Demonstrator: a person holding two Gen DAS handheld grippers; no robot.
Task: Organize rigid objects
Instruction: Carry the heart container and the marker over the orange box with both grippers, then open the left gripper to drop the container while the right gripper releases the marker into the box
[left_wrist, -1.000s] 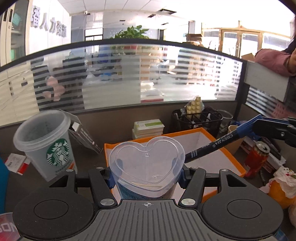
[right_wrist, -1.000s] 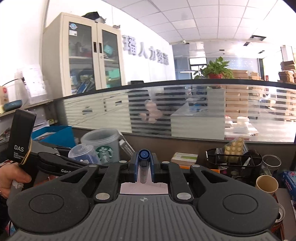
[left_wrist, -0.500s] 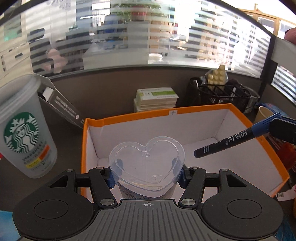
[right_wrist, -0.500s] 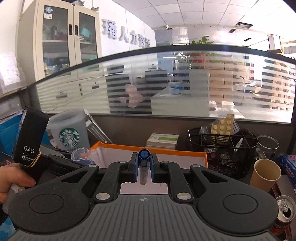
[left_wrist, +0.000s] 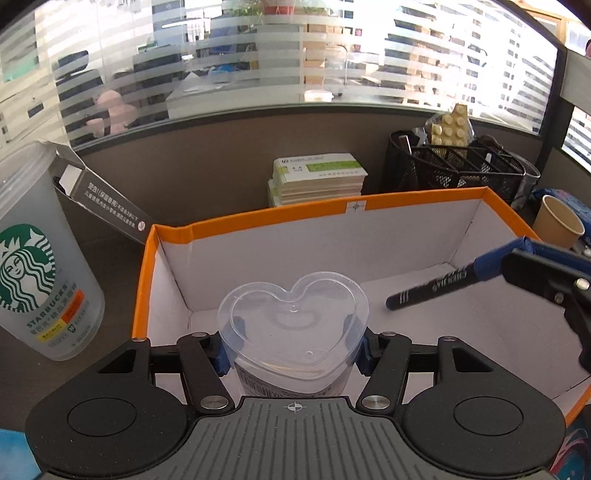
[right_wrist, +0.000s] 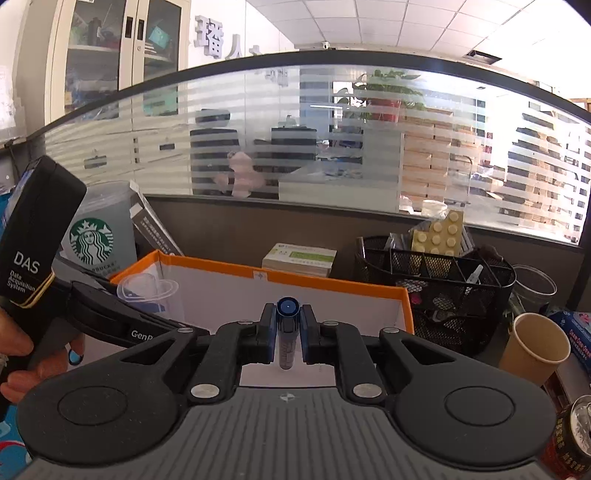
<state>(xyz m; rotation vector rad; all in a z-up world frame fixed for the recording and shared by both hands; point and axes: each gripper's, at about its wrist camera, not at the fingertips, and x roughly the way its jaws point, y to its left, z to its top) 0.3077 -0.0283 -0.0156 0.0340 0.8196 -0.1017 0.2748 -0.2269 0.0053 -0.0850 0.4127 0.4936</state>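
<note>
My left claw (left_wrist: 293, 349) is closed on the clear heart-shaped container (left_wrist: 293, 334), blue pads pressing its left and right sides. Container sits dead centre between the fingers, lid up, label side facing me. It hangs over the near-left part of the orange-rimmed box (left_wrist: 258, 218), inside the rim line; can't tell if its base touches the white floor of the box.

My right claw (right_wrist: 289, 334) is closed on the blue-capped marker (right_wrist: 287, 332). In the right wrist view the marker is pinched near its cap end, cap pointing up and far, barrel running down between the pads. From the left wrist view the marker (left_wrist: 439, 286) comes in from the right, black tip angled down-left over the box interior, right of the container and apart from it. Tip is above the box floor; contact unclear.

Both held items are over the box. Around it on the desk: Starbucks cup (left_wrist: 35, 266) to the left, grey carton (left_wrist: 103, 201) leaning behind it, stack of green-and-white boxes (left_wrist: 317, 179) at the far side, black mesh organizer (left_wrist: 454, 170) far right, paper cup (left_wrist: 559, 221) right of the box. A drink can (right_wrist: 570, 437) shows near-right in the right wrist view.
</note>
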